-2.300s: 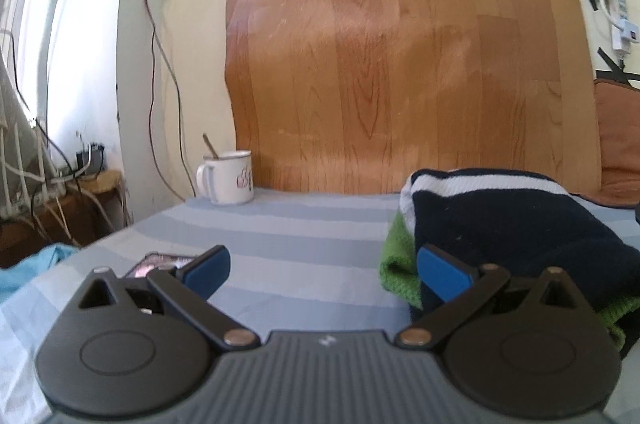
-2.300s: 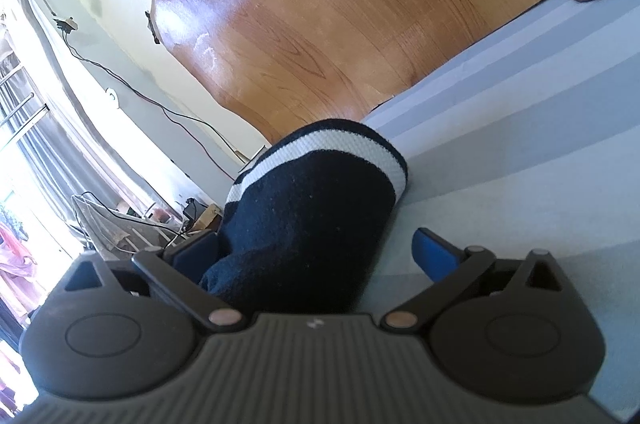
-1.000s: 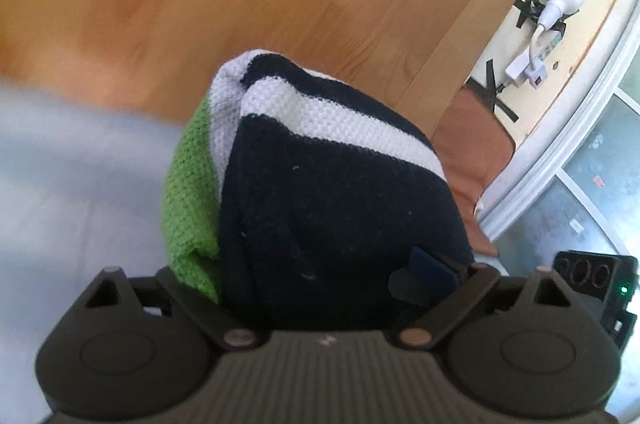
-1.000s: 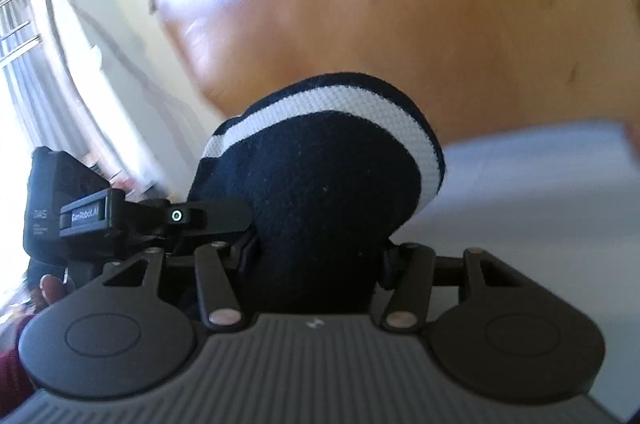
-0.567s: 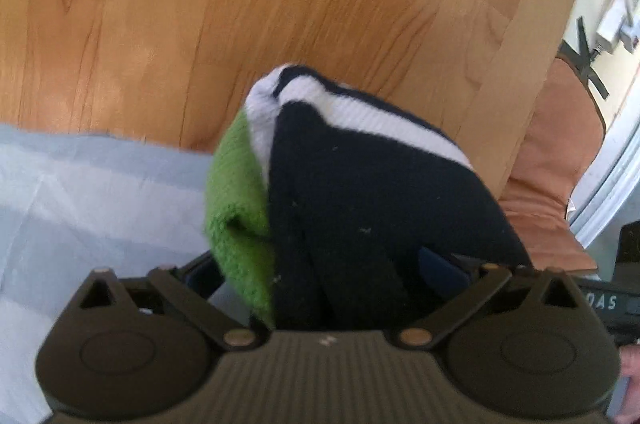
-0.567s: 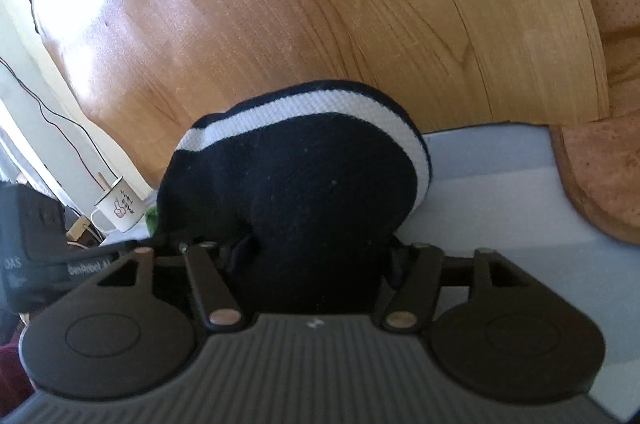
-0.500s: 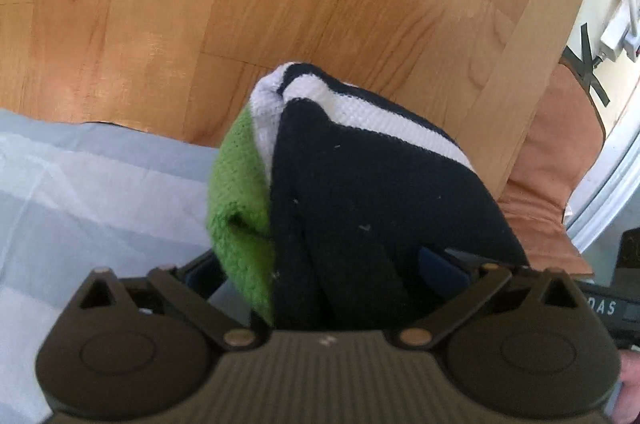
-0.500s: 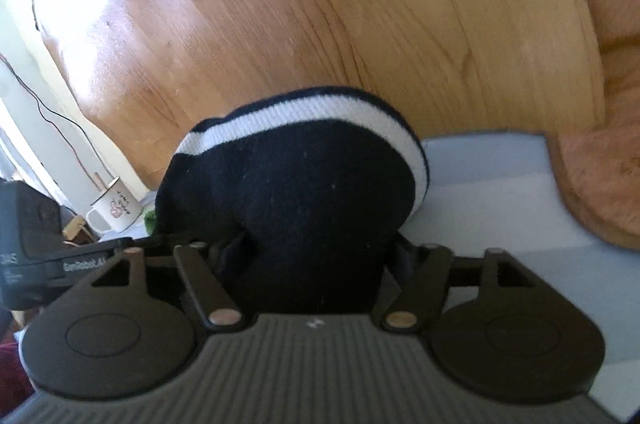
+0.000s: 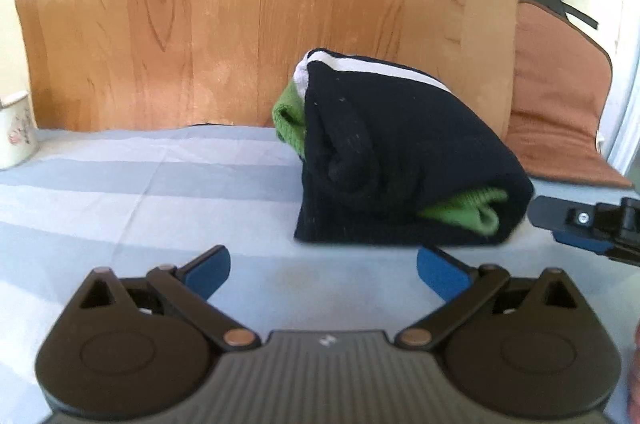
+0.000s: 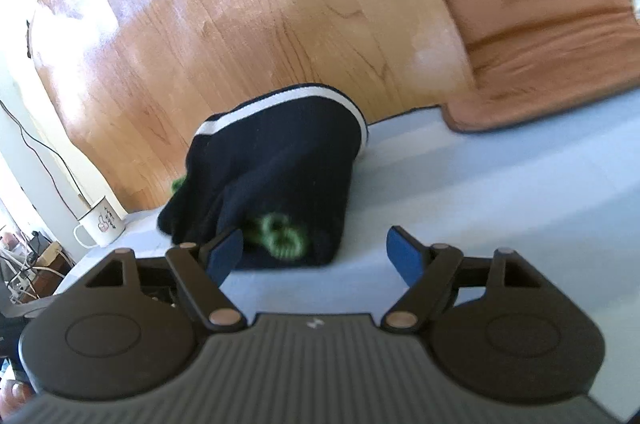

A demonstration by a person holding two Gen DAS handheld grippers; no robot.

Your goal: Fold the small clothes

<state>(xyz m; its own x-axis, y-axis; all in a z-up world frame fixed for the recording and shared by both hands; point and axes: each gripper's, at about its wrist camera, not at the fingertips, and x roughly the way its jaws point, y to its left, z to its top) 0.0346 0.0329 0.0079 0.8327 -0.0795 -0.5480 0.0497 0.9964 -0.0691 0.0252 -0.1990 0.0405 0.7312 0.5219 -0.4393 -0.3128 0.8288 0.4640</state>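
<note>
Resting on the grey-and-white striped cloth, the folded navy knit garment sits as a compact bundle close to the wood-grain board behind it; whether they touch I cannot tell. A white stripe runs along its top edge and green knit shows at 2 places — at its back left corner and inside the near right end.

The left gripper stands just short of the bundle, its blue pads spread wide with only bare cloth between them — nothing held. The right gripper has just been opening; its jaws are well apart and empty, the left pad overlapping the bundle's near end in the right wrist view, and whether it touches is unclear. In the left wrist view the right gripper's fingertips lie just beside the bundle's right end.

A white enamel mug stands off to the left, and a brown cushion leans at the right.
</note>
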